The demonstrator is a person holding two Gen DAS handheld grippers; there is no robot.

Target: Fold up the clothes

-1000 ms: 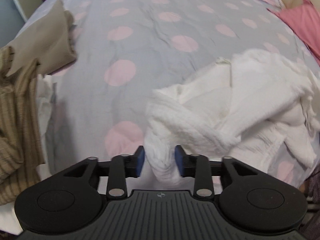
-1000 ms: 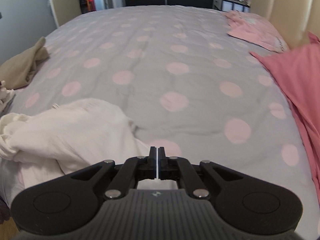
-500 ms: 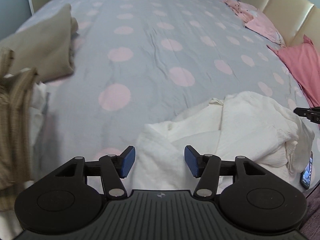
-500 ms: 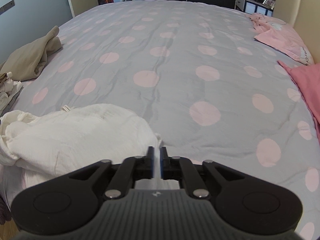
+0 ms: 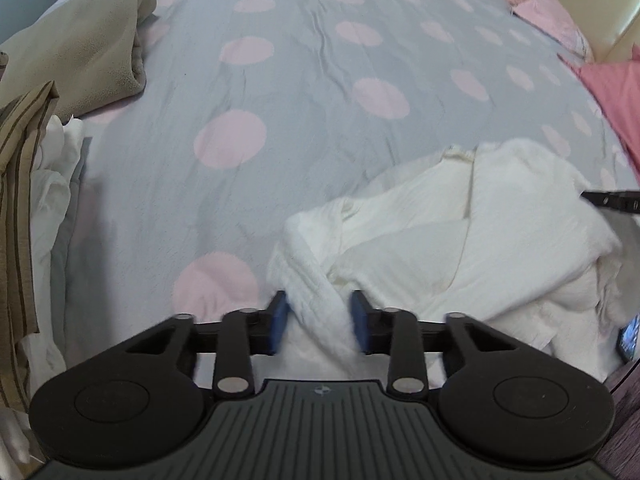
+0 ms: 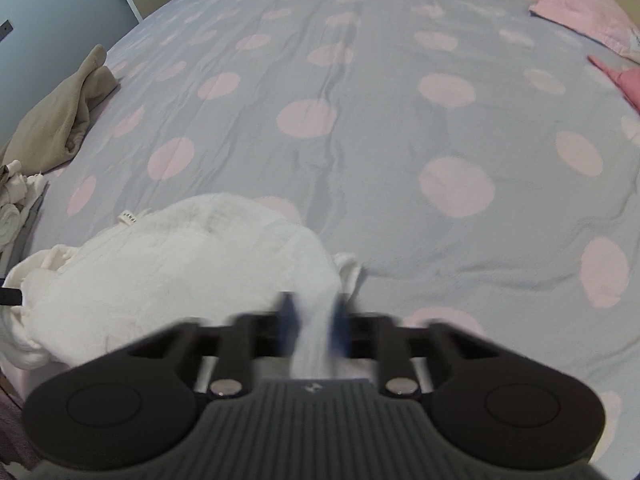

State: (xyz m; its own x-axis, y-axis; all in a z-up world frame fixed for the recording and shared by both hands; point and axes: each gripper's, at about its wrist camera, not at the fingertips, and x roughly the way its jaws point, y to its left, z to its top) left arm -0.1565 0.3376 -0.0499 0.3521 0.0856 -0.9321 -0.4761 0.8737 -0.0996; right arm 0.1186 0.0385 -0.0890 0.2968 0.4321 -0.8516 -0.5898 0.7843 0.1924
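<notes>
A crumpled white garment [image 5: 500,216] lies at the near edge of the bed. In the left wrist view my left gripper [image 5: 320,322] points steeply down, its jaws closing, and a twisted white band of the garment fills the gap between the blue pads [image 5: 280,320]. In the right wrist view the same garment [image 6: 168,268] bulges at lower left. My right gripper [image 6: 314,320] is blurred, its jaws closing tight on a fold at the garment's right end. Its tip [image 5: 612,200] shows at the right edge of the left wrist view.
The grey bedcover with pink dots [image 5: 320,100] stretches far ahead. A beige fleece [image 5: 80,52] and a brown striped garment [image 5: 20,200] lie at the left edge. Pink clothes [image 5: 616,84] and a pink pillow [image 6: 580,8] sit right. A phone [image 5: 630,336] lies at the near right.
My left jaws opened wide off the white band, then came back in around it. The right gripper slid forward and down, parted slightly and now has white cloth between its pads.
</notes>
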